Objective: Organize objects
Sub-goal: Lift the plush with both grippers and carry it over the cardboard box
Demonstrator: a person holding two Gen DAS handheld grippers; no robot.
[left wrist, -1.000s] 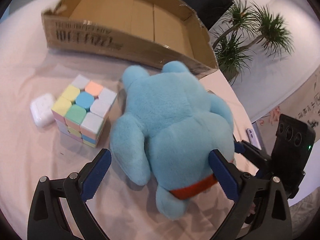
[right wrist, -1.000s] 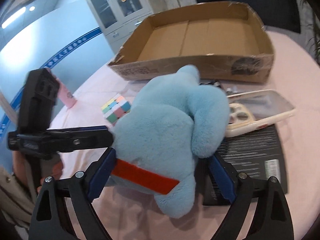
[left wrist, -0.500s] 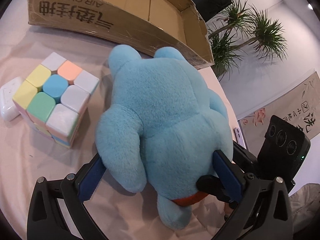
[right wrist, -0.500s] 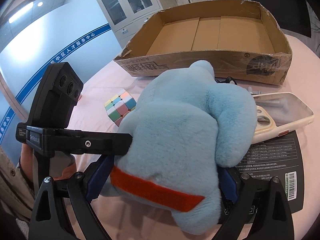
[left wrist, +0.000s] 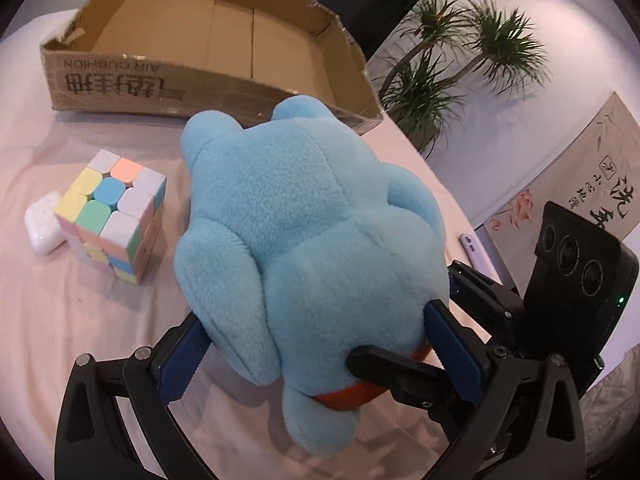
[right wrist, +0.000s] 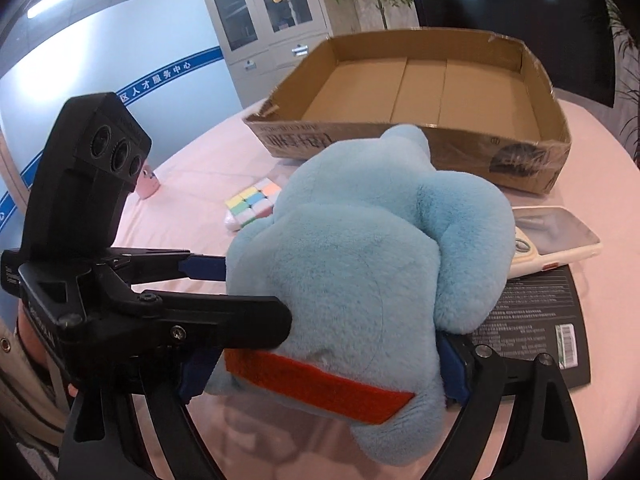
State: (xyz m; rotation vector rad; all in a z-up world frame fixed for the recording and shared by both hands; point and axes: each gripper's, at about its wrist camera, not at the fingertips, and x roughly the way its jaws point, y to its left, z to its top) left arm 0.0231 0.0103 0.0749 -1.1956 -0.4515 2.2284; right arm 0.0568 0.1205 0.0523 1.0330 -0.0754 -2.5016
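A blue plush toy [left wrist: 312, 240] with an orange-red band lies face down, its head toward the open cardboard box [left wrist: 200, 88]. My left gripper [left wrist: 318, 354] is shut on its lower body, a blue pad pressing into each side. My right gripper [right wrist: 324, 372] clamps the same end of the plush toy [right wrist: 360, 260] from the other side, its jaws still closing and the pads sunk into the fur. One finger of each gripper crosses the other's view. A pastel puzzle cube [left wrist: 112, 216] stands left of the toy.
A white earbud case [left wrist: 44, 222] sits beside the cube. On the right lie a clear phone case [right wrist: 560, 236] and a flat black package [right wrist: 540, 320]. The box [right wrist: 460, 156] is empty. A small pink item [right wrist: 148, 182] sits far left, and a potted plant [left wrist: 440, 80] stands beyond the table.
Both grippers have pushed forward around the plush toy's lower body and their pads now press into it. The toy fills more of both views.
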